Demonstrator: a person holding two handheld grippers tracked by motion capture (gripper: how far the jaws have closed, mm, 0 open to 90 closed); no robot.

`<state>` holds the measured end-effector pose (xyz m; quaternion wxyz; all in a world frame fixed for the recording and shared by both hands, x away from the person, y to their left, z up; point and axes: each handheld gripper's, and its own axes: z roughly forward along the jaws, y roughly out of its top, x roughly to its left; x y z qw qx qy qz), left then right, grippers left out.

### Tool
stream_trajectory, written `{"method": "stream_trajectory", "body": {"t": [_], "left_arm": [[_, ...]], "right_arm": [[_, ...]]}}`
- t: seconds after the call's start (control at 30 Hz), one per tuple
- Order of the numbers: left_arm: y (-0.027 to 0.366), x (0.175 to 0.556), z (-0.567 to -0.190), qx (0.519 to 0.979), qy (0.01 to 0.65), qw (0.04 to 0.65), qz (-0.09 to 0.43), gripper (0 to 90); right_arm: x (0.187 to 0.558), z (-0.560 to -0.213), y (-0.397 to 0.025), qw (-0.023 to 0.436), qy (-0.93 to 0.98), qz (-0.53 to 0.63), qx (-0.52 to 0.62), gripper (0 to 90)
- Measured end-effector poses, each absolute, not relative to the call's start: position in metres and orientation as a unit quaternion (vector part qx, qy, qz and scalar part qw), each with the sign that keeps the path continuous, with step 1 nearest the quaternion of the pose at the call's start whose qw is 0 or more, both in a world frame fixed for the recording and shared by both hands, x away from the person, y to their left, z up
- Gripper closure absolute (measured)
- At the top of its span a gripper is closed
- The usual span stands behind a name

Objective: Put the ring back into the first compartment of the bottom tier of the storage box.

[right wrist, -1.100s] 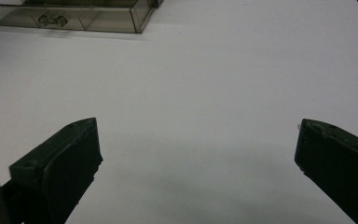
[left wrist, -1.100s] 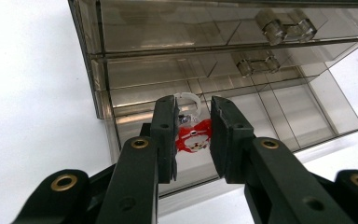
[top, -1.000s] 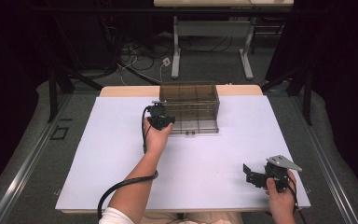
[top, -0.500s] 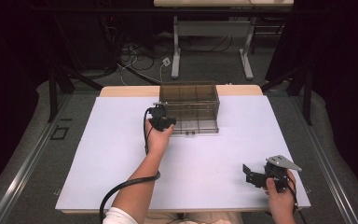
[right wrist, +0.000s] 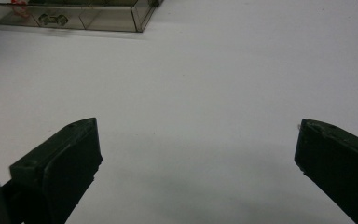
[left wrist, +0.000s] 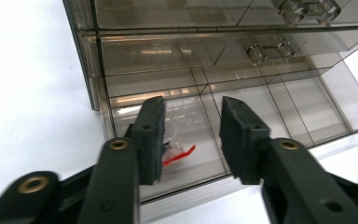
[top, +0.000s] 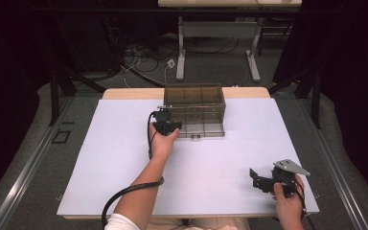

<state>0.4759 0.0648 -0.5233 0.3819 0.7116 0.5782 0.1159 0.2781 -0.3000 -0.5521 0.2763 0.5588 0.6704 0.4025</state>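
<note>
Drawer [left wrist: 223,135] of smoky clear organizer box [top: 195,110] pulled out at lowest tier; small red-and-clear item [left wrist: 177,153] lies in front-left compartment; left gripper [left wrist: 191,135] hovers above it, jaws parted, holding nothing; likely item just placed or about to be picked, cannot tell which; right gripper [top: 263,181] idle near table's front-right corner, jaws wide apart; white table [top: 124,158], wooden far edge; grey floor, cables [top: 143,57], dark curtains beyond.

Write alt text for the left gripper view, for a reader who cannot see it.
The left hand-held gripper hangs open over the pulled-out bottom drawer of a smoky clear plastic drawer box on a white table. A small red and clear item lies in the drawer compartment beside the left jaw. Two closed drawers with clear handles sit above.
</note>
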Motion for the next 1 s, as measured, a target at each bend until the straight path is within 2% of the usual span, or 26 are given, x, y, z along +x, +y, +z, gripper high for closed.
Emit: {"method": "stream_trajectory", "body": {"t": [0.43,0.83,1.0], "left_arm": [[0.07,0.462,-0.514,0.711,0.565,0.402,0.115,48.2],[0.072,0.439,-0.501,0.719,0.534,0.432,0.109,32.8],[0.078,0.426,-0.498,0.724,0.514,0.449,0.1,29.0]], "right_arm": [[0.278,-0.553,-0.299,0.278,0.67,0.407,0.556,0.0],[0.278,-0.552,-0.299,0.278,0.673,0.4,0.557,0.1],[0.278,-0.552,-0.299,0.277,0.672,0.4,0.558,0.1]]}}
